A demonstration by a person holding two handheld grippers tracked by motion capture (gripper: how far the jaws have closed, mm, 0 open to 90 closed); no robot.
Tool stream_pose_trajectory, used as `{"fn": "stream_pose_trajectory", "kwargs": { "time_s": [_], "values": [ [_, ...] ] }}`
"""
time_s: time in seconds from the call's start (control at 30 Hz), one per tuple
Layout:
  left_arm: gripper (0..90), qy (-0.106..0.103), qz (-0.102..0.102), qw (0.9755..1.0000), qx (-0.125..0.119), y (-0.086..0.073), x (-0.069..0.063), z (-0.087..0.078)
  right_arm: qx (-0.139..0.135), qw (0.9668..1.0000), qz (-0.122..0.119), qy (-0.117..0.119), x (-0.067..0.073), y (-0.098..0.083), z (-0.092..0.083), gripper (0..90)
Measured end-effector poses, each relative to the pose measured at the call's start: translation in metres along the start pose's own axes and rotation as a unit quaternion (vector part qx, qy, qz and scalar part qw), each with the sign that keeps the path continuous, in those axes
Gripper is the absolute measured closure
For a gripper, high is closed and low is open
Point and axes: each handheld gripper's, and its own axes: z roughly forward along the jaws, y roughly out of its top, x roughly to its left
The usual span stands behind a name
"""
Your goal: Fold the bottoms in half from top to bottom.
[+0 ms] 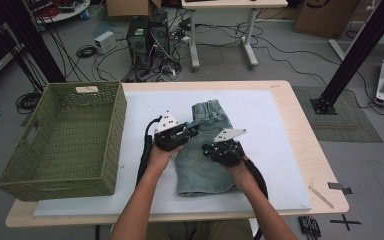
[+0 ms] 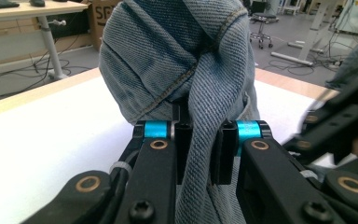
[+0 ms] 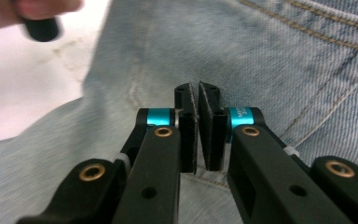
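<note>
Forearms come in from the bottom of the high view, each hand on a gripper over the denim shorts (image 1: 207,150), which lie on the white mat (image 1: 275,135) in the middle of the table (image 1: 307,150). I read the shorts as lying lengthwise, waistband toward the far edge and hem toward the person.

My left gripper (image 1: 190,131) sits at the shorts' left edge, near the waistband end. From the left gripper view its 2 black jaws are clenched on a bunched fold of the denim (image 2: 200,140), and that fold rises from between the pads and balloons up in front of the camera, lifted off the mat. So I call this claw grasping the shorts.

My right gripper (image 1: 215,150) is just beside it, lower down over the middle of the garment. From the right gripper view its jaws (image 3: 197,100) stand drawn together, pads nearly meeting with only a thin slit between them. They press down against the pale denim (image 3: 279,60) near a stitched seam. I cannot tell whether any cloth is pinched in that slit. I call this claw clenched.

Left of the mat stands 1 green woven basket (image 1: 112,125), its near wall touching the mat's left edge, well apart from both grippers.
</note>
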Motion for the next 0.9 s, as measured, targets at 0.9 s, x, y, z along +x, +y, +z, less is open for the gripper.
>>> {"fn": "stream_pose_trajectory", "kwargs": {
  "time_s": [0.9],
  "values": [
    [83.5,-0.011,0.070,0.9974,0.014,-0.018,-0.026,-0.021,0.004,0.9966,0.052,-0.063,-0.043,-0.035,-0.031,72.7]
  ]
}}
